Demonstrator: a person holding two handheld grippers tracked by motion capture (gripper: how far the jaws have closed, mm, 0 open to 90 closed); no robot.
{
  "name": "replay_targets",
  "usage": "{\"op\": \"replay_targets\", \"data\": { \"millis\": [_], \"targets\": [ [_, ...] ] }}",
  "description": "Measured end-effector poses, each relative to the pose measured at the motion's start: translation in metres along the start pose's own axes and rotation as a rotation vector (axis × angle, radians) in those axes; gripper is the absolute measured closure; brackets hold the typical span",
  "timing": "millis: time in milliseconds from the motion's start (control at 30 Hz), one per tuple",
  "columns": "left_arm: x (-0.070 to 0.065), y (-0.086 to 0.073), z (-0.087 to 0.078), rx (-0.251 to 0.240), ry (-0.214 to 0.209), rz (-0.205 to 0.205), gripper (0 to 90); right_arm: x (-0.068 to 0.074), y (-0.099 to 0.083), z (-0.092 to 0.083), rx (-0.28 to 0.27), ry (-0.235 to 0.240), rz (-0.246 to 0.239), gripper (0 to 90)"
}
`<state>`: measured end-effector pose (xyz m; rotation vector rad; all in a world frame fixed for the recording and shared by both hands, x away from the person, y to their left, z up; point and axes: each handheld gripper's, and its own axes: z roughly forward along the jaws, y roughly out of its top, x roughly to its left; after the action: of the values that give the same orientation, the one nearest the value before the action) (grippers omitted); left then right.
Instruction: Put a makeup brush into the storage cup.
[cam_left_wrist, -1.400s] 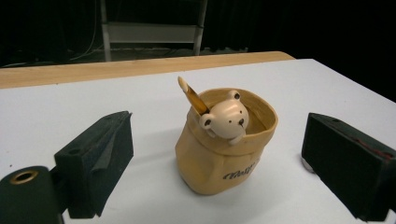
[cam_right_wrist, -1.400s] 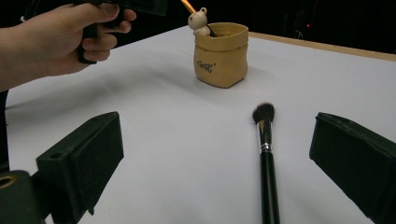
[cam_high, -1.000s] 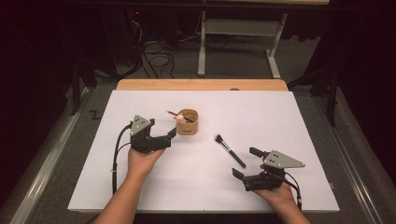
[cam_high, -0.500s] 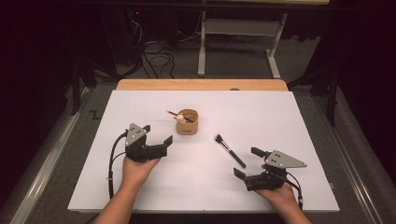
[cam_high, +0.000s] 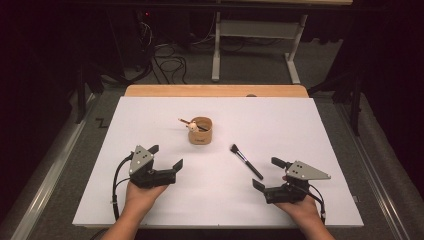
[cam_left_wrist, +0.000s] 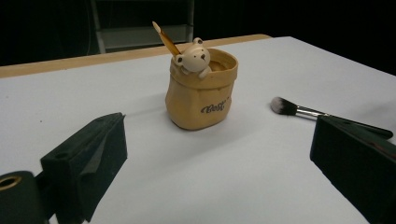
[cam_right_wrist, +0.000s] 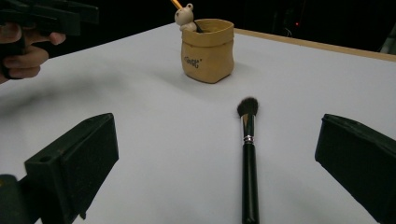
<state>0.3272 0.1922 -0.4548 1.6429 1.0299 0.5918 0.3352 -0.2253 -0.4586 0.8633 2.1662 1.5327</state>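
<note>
Left gripper has drawn back; makeup brush lies between right gripper's wide-open, empty jaws

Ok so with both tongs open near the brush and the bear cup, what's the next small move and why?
Probably ease the right tongs forward and down over the makeup brush. Its handle lies flat on the white table between the open jaws in the right gripper view, pointing toward the bear cup, and nothing is held yet. The left tongs sit open, farther from the brush.
</note>
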Motion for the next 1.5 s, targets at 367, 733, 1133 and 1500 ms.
{"op": "replay_targets", "data": {
  "millis": [367, 733, 1133, 1500],
  "targets": [
    [0.003, -0.019, -0.018, -0.006, 0.012, 0.028, 7.5, -0.006, -0.001, -0.005, -0.003, -0.051, -0.017, 0.3],
    [0.007, -0.03, -0.023, -0.023, -0.027, 0.01, 13.2, -0.023, -0.001, -0.019, -0.011, -0.147, 0.005, 0.3],
    [0.01, -0.031, -0.023, -0.024, -0.016, -0.006, 11.0, -0.033, -0.005, -0.019, 0.003, -0.2, 0.022, 0.3],
    [0.016, -0.029, -0.023, -0.02, -0.018, 0.0, 4.0, -0.039, -0.003, -0.011, 0.066, -0.223, 0.05, 0.3]
  ]
}}
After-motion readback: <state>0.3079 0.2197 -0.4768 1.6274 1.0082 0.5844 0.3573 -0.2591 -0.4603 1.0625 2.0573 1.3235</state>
